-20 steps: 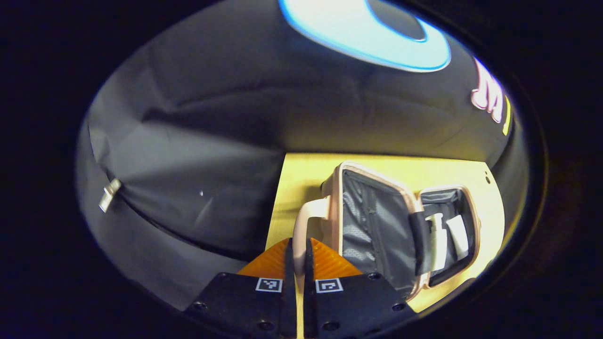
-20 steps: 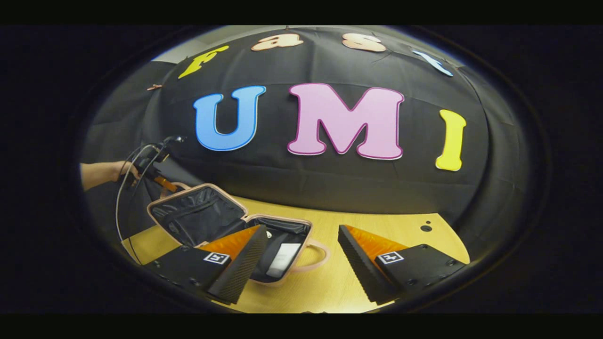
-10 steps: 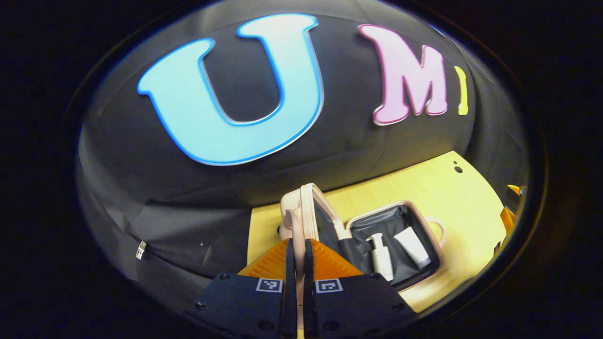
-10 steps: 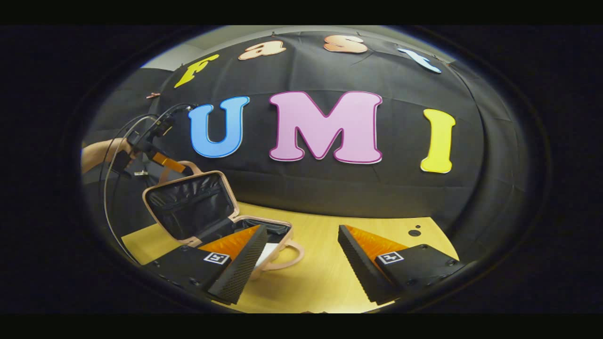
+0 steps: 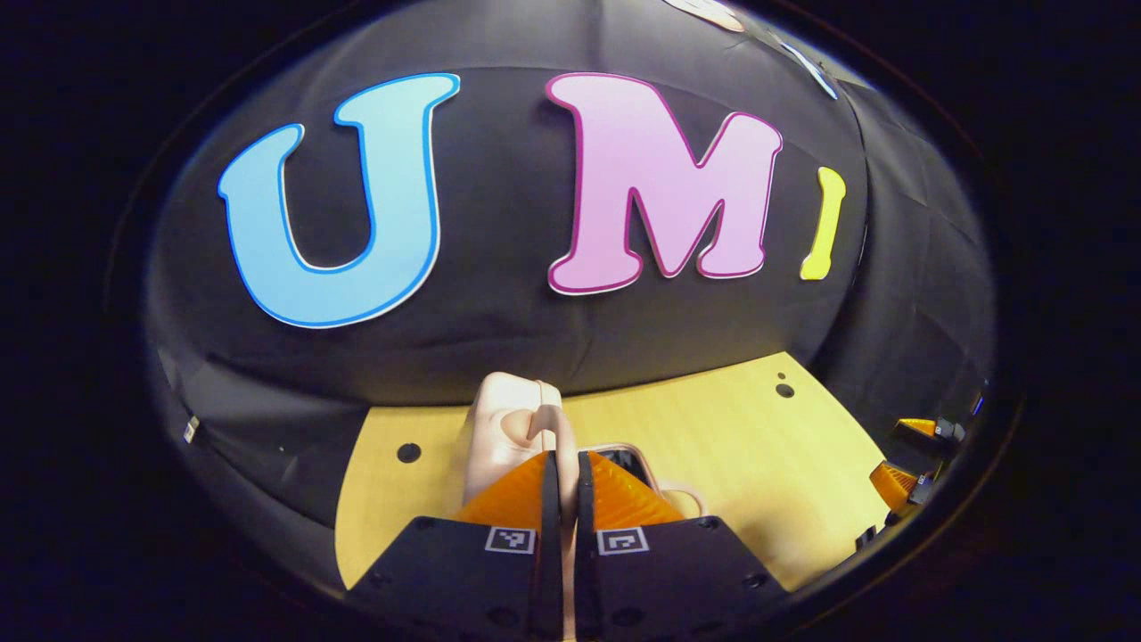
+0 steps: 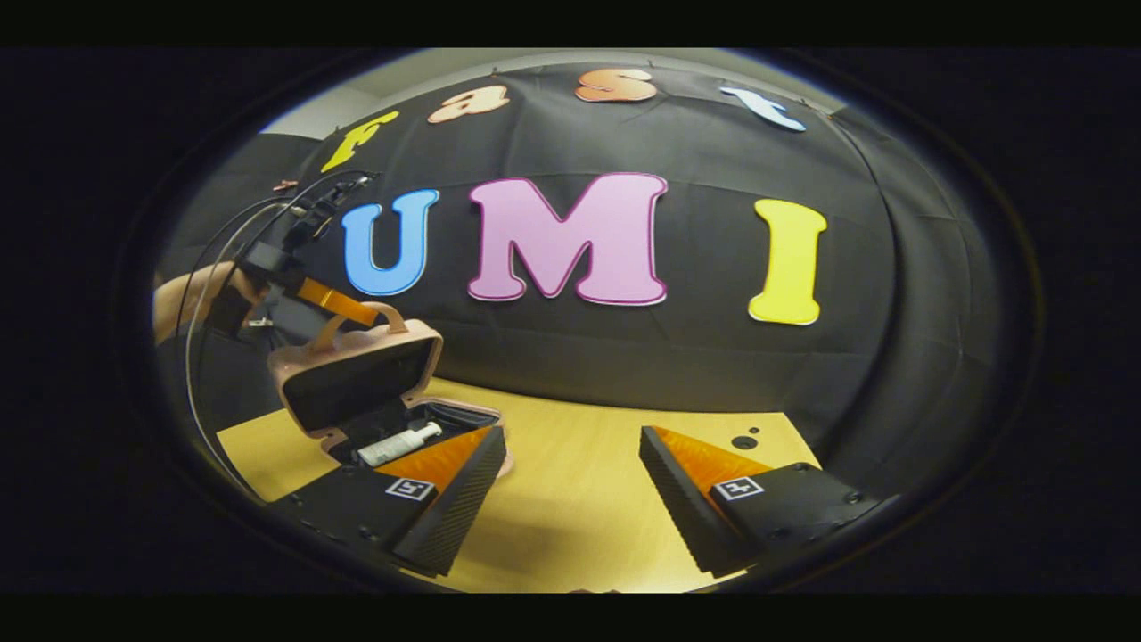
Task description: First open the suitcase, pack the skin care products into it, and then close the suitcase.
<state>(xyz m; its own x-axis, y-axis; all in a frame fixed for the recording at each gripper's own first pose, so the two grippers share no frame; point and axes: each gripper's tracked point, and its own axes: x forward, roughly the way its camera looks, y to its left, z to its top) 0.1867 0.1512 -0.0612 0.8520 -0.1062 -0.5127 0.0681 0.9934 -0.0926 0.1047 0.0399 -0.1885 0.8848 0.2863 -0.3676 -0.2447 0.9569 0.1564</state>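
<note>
We are in the closing step: our left gripper [image 5: 562, 486] has its fingers pressed narrow on the pale pink curved handle [image 6: 379, 314] of the small pale pink hard-shell suitcase [image 6: 357, 379], which sits on the yellow wooden worktop [image 6: 579, 499], and the lid hangs tilted partway down over the base. Inside the base lies a white pump bottle of skin care product [image 6: 399, 443], so we judge the packing done. Our right gripper [image 6: 570, 486] hovers beside the suitcase, over bare worktop, with its fingers spread wide and holding nothing. The next move, as we read it, calls for lowering the handle in an arc about the hinge until the lid meets the rim of the base, then letting go; the free gripper could steady the base if it slides. The right gripper view shows the dark gap between lid and base, the bottle in it, and a hand [image 6: 192, 299] holding our left gripper above the suitcase. The left gripper view gives the lid's smooth outer shell from behind the handle, and the other gripper well apart from the suitcase.
</note>
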